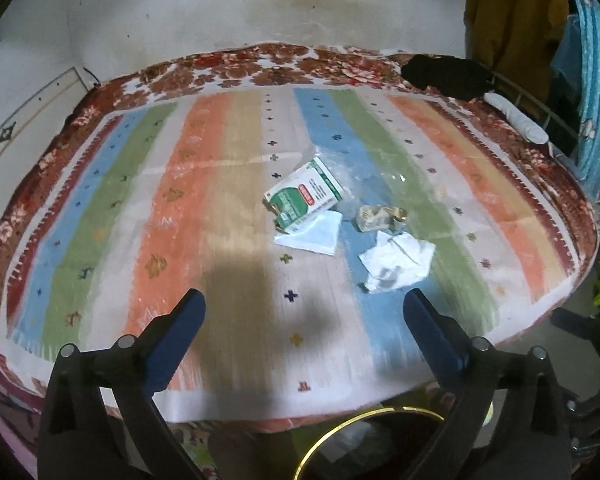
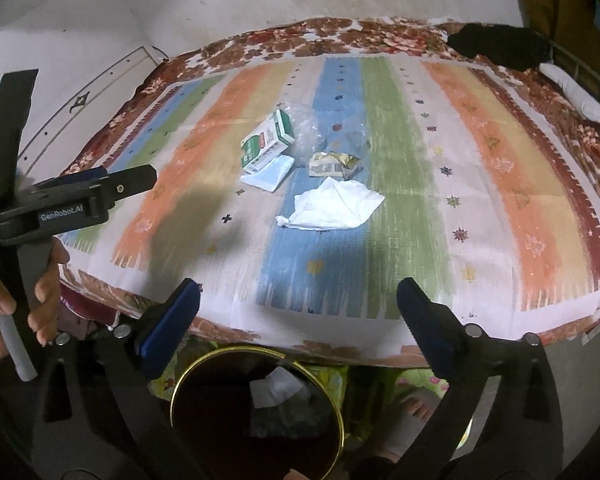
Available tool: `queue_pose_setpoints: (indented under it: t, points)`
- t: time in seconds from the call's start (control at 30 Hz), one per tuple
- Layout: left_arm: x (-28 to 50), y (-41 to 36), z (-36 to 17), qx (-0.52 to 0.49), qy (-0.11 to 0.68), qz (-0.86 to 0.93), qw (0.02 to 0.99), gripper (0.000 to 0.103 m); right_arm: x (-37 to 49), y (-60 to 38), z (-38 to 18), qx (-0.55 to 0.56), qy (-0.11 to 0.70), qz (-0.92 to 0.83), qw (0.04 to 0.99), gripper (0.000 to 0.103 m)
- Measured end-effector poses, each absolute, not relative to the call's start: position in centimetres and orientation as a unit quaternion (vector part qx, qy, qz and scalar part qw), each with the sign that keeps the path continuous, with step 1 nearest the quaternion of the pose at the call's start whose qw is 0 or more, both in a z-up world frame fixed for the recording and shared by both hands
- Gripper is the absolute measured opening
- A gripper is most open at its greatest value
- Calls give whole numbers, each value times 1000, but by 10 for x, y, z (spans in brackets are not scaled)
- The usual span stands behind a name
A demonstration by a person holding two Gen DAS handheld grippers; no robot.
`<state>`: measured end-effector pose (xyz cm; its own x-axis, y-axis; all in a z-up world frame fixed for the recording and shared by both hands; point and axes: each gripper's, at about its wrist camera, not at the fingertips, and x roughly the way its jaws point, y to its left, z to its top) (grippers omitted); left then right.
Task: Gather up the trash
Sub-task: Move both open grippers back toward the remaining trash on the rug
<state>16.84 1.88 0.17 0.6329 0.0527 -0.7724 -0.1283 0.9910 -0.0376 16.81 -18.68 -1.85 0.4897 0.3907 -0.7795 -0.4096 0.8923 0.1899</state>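
Observation:
A small heap of trash lies mid-bed on the striped sheet point(image 1: 204, 208): a green-and-white carton point(image 1: 306, 196) point(image 2: 266, 142), a pale blue paper point(image 1: 310, 234) point(image 2: 268, 174), a crumpled yellow wrapper point(image 1: 380, 216) point(image 2: 334, 164), a white tissue point(image 1: 396, 264) point(image 2: 336, 206) and clear plastic point(image 1: 364, 168). My left gripper point(image 1: 304, 300) is open and empty, over the near part of the sheet. My right gripper point(image 2: 299, 286) is also open and empty, above the bed's front edge. Below stands a dark bin with a gold rim point(image 2: 236, 349) point(image 1: 380, 411), and white paper point(image 2: 276, 390) lies inside it.
In the right wrist view a hand point(image 2: 44, 280) holds the left gripper's handle at the far left. A black cloth point(image 1: 444, 72) and a white roll point(image 1: 516, 118) lie at the bed's far right corner. Clothes point(image 1: 512, 12) hang beyond. A foot point(image 2: 418, 404) is beside the bin.

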Motion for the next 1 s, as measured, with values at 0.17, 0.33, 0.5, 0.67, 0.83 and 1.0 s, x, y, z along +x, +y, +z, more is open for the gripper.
queue_pose_setpoints:
  t: [0.17, 0.33, 0.5, 0.67, 0.83, 1.0]
  points:
    - [194, 15, -7, -18, 430, 42, 902, 97, 184, -181, -17, -28, 446, 228, 865, 94]
    - [215, 13, -12, 14, 422, 31, 906, 97, 203, -175, -17, -39, 442, 225, 867, 94]
    - [239, 28, -21, -7, 423, 30, 906, 97, 227, -168, -20, -48, 443, 225, 866, 94]
    - [257, 41, -34, -22, 434, 23, 900, 97, 249, -167, -27, -38, 458, 226, 859, 94]
    - [273, 54, -45, -43, 443, 26, 895, 97, 275, -164, -43, -32, 482, 212, 850, 94]
    - [289, 57, -51, -52, 449, -13, 892, 97, 293, -155, -57, -39, 496, 213, 841, 94]
